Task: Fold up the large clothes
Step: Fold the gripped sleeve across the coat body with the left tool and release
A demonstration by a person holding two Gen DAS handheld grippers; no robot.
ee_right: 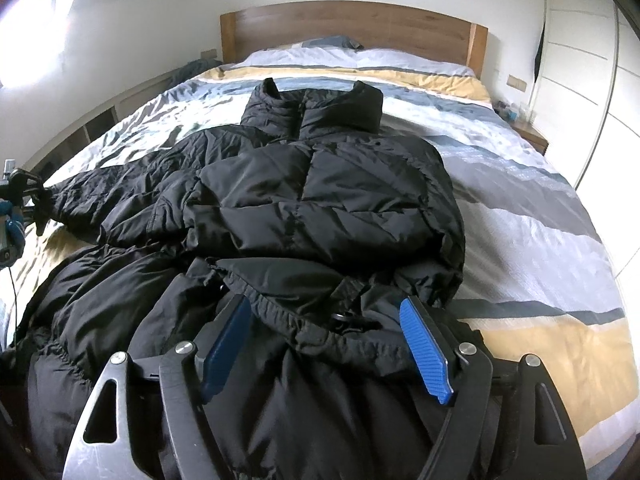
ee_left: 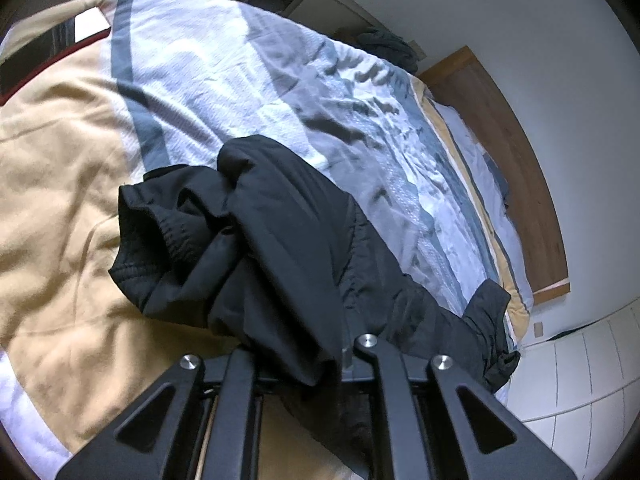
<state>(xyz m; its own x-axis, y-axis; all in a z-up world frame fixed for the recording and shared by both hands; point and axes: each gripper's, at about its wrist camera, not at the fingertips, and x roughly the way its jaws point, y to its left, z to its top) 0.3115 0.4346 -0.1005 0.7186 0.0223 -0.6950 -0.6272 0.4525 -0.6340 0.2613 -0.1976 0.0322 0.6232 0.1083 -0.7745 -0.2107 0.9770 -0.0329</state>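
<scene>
A black puffer jacket (ee_right: 320, 200) lies front up on the bed, collar (ee_right: 316, 108) toward the headboard. In the right wrist view my right gripper (ee_right: 326, 340) stands open over the jacket's gathered hem; the blue pads (ee_right: 426, 348) are wide apart with the cloth between them. The left wrist view shows the jacket's sleeve (ee_left: 260, 240) draped up into my left gripper (ee_left: 308, 336), which is shut on it, and the black cloth hides the fingertips. The elastic cuff (ee_left: 160, 224) hangs open to the left. The left gripper (ee_right: 28, 196) also shows at the far left edge of the right wrist view.
The bed (ee_right: 540, 220) carries a striped white, grey, blue and tan duvet. A wooden headboard (ee_right: 352, 28) stands at the far end. White wardrobe doors (ee_right: 592, 92) and a small bedside table (ee_right: 528, 136) are on the right, low shelving (ee_right: 100, 120) on the left.
</scene>
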